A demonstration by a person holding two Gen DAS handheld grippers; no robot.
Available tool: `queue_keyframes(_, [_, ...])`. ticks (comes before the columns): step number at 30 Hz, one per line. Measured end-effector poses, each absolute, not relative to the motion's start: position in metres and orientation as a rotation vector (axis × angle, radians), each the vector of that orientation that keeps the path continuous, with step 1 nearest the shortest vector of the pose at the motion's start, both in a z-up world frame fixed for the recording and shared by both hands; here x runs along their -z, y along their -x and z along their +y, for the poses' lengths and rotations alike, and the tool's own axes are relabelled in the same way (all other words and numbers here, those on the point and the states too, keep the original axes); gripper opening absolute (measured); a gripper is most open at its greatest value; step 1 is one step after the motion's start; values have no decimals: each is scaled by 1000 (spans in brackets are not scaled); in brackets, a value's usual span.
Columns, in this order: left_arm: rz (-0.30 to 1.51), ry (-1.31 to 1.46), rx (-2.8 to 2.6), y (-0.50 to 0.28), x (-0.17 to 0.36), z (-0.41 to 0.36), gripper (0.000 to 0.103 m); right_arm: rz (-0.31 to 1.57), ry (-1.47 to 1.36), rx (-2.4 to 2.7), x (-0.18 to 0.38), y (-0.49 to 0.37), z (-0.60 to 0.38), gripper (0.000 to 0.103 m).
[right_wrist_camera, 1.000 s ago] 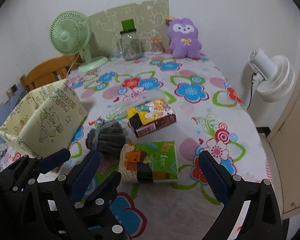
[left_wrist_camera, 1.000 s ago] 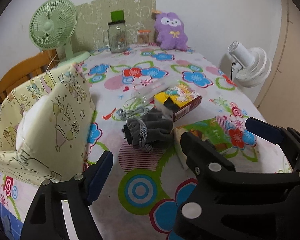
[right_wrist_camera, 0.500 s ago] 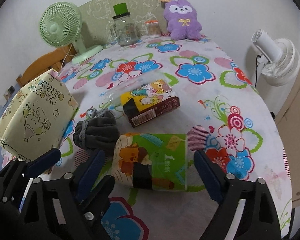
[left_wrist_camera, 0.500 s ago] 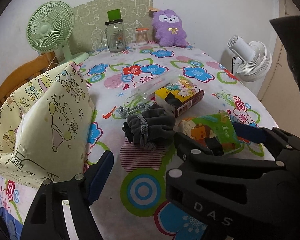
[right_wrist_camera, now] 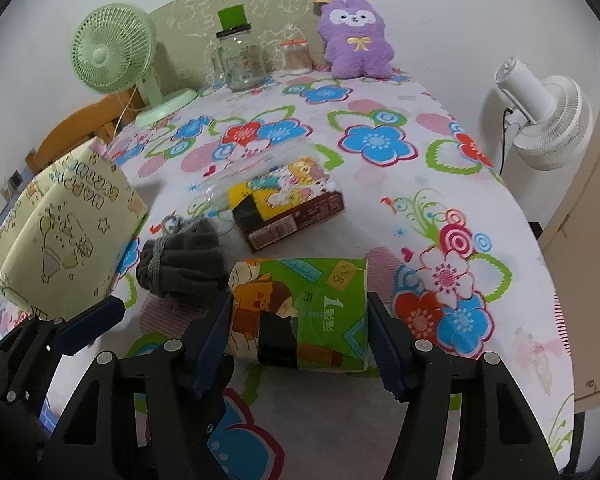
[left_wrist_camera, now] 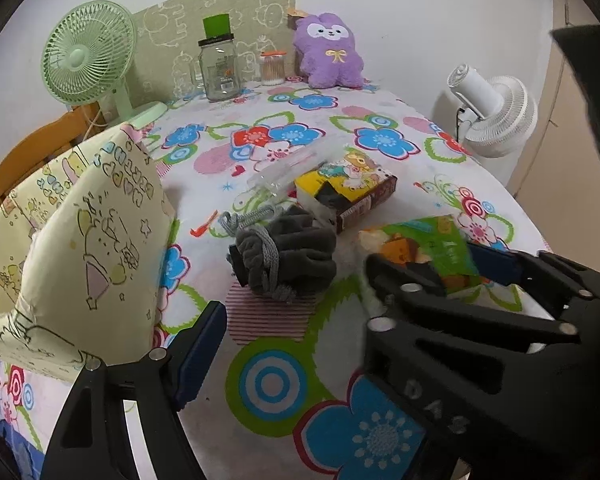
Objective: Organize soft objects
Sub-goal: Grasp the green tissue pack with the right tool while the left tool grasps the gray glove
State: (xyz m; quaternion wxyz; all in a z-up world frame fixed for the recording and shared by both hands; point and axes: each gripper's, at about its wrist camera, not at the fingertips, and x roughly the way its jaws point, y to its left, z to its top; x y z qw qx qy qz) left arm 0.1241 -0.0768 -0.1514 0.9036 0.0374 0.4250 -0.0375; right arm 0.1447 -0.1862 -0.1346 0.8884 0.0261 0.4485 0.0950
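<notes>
Only the right wrist view shows the right gripper [right_wrist_camera: 300, 336] whole, its jaws just closing onto the green tissue pack [right_wrist_camera: 304, 308], pads touching both ends. The left gripper [left_wrist_camera: 340, 344] hangs open over the tablecloth [left_wrist_camera: 260, 320]; the grey pouch [left_wrist_camera: 288, 260] sits just left of the pack.

We find the near edge of the bench [right_wrist_camera: 340, 420] bare, and its right side past the green tissue pack [right_wrist_camera: 300, 312] open to that edge. At the left edge the pale yellow gift bag [right_wrist_camera: 60, 240] stands tall, blocking that side. The grey pouch [right_wrist_camera: 184, 260] sits between bag and pack, touching the pack. The brown box [right_wrist_camera: 288, 204] and a clear wrapper [left_wrist_camera: 288, 168] crowd the middle. A broad open strip runs behind them, before the far edge's green fan [right_wrist_camera: 116, 56], jar [right_wrist_camera: 240, 60] and purple plush [right_wrist_camera: 356, 40].
</notes>
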Motion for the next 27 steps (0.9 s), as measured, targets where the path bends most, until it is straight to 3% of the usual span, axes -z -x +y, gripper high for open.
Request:
queue_keyframes(15, [893,-57,10,-166,164,-71,84,916,-77,-137,132,-164,-204,66])
queue_keyframes(21, [918,-24,56,-175,167,-70,64,918,-72,-133,132,-169,-200,66])
queue_keyframes(27, [918,-10,76,-169,161,-68,60,912,-69,-137,127,-166,-197,66])
